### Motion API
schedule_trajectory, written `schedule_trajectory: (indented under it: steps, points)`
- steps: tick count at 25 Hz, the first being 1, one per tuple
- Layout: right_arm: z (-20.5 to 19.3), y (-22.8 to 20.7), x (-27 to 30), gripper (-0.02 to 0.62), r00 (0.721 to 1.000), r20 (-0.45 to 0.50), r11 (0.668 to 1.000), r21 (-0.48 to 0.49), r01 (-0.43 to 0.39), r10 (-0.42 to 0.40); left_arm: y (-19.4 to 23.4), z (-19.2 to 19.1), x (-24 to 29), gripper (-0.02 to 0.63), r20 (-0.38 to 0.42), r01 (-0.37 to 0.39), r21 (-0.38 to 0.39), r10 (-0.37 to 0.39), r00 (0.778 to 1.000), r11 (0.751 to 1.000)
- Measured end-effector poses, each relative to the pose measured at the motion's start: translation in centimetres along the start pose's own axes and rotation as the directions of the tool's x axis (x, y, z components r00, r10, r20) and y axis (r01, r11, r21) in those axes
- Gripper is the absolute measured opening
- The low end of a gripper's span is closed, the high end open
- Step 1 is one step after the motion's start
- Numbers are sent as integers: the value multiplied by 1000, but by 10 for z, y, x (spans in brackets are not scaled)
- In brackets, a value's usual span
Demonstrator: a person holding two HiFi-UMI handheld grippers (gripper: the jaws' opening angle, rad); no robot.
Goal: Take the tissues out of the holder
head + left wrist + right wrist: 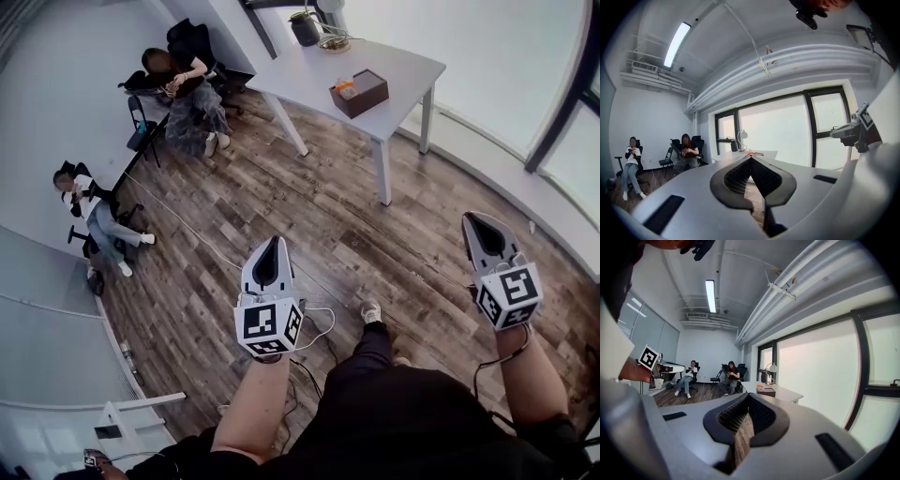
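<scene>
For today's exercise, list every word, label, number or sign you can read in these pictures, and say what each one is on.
No readable text anywhere.
Left marker cube: black-and-white square pattern only, no letters or digits.
Right marker cube: the same kind of pattern, no text.
Tissue holder on the table: too small to show any print.

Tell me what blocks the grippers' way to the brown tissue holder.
Nothing visible: only bare wooden floor lies between the left gripper, the right gripper and the brown box-shaped tissue holder on the white table.
</scene>
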State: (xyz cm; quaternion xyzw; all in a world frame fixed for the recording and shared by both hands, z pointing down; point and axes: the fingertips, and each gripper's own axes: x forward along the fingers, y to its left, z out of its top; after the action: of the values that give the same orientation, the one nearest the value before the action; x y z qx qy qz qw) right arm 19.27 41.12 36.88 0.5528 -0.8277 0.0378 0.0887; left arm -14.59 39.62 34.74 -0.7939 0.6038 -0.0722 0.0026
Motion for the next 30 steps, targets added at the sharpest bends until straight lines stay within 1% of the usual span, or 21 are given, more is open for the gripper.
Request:
schedule_trajectory:
  steps: [2, 8, 15, 17, 21, 23, 26, 30]
  points:
    - [1, -4, 23, 5, 1000, -14, 1000, -8, 8, -9, 13, -4, 23, 5, -4, 10, 2, -10, 1000, 1000]
    - [17, -8, 85, 5, 999, -48, 999, -38, 14, -16, 59, -7, 81, 5, -4, 11, -67, -11, 1000, 998]
    - [26, -18, 159, 5, 997, -72, 999, -46, 26, -29, 95, -11, 149, 5, 6, 30, -31, -30, 1000, 999]
    - [30, -19, 179, 5, 997, -65, 998, -52, 24, -28, 104, -12, 167, 5, 7, 41, -27, -40, 999, 999]
    - [39, -32, 209, 5, 998, -34, 998, -31, 60, -61, 119, -14, 209, 5, 12, 64, -23, -64, 998, 998]
    - [44, -32, 218, 5, 998, -23, 998, -25, 61, -61, 124, -12, 229, 5, 13, 70, -31, -70, 997, 997]
    - [49, -37, 228, 5, 998, -11, 997, -36, 61, -62, 121, -1, 253, 5, 30, 100, -46, -99, 995, 994]
    - [53, -51, 253, 5, 997, 3, 997, -2, 78, -78, 115, 17, 281, 5, 52, 137, -31, -136, 989, 990]
